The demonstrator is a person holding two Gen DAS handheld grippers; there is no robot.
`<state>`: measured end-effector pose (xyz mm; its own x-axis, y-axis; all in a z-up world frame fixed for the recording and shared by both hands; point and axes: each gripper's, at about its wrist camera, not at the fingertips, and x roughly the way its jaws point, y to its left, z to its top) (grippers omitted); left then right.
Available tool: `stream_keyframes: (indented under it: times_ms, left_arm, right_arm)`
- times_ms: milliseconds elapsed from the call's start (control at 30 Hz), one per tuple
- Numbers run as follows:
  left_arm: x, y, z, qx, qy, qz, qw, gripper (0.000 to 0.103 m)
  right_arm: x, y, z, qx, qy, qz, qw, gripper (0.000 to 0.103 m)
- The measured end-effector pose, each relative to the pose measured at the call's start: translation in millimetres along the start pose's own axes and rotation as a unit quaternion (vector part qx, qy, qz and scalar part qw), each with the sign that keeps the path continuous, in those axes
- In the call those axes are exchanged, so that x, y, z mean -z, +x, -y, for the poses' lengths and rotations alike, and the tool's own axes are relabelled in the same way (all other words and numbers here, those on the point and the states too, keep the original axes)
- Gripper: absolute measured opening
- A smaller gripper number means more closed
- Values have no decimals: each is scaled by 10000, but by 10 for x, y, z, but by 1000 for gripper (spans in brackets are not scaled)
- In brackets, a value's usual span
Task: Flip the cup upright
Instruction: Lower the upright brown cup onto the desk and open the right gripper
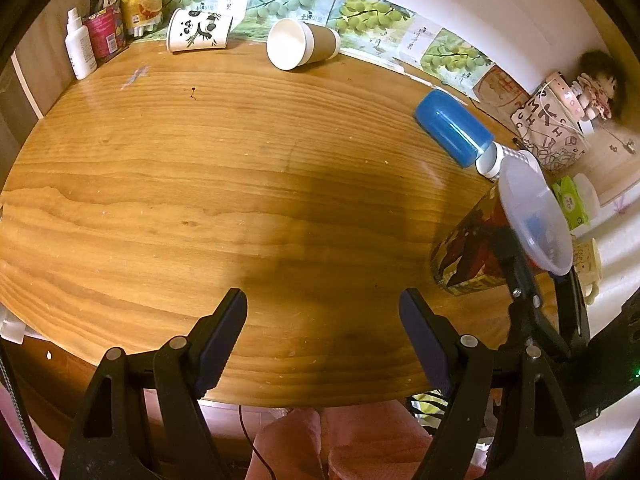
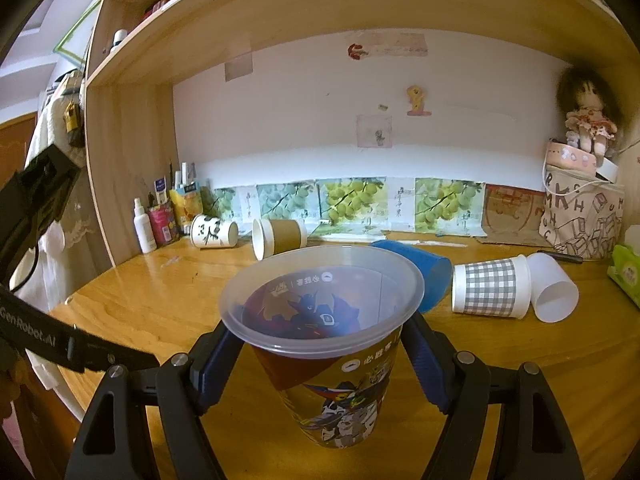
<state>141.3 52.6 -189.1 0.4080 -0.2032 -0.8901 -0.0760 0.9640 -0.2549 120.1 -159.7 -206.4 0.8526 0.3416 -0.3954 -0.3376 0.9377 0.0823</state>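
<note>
My right gripper (image 2: 322,364) is shut on a clear plastic cup with cartoon print (image 2: 324,344), held upright just above the wooden table (image 2: 160,304); its mouth faces up. The same cup shows in the left wrist view (image 1: 476,248), at the table's right side, with the right gripper's fingers (image 1: 520,276) on it. My left gripper (image 1: 322,336) is open and empty over the table's front edge. Other cups lie on their sides: a panda cup (image 2: 212,232), a brown-sleeved cup (image 2: 278,236), a blue cup (image 2: 424,272), a grey checked cup (image 2: 490,292) and a translucent white cup (image 2: 554,288).
Bottles and packets (image 2: 160,220) stand at the back left corner. A printed bag (image 2: 580,220) with a doll (image 2: 588,120) on it stands at the back right, with a green tissue pack (image 2: 626,272) beside it. A shelf (image 2: 320,8) runs overhead.
</note>
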Motion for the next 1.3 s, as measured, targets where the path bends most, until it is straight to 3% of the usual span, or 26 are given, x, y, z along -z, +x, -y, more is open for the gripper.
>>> stream_keyframes:
  times_ms: [533,1033,1300]
  left_arm:
    - [83,-69,19,31,76,0,10000,82]
    - [209,-173,138,-183,357,-35,9992,82]
    - [320,-165,191,-363,143,-101,9992,82]
  right_arm:
    - [78,-73,-7,29,122,-147,9998,79]
    - [206,-123,-84,33,-16,-1047,9945,82]
    - [310,-311,-93,-191,-326,-1613,9862,85]
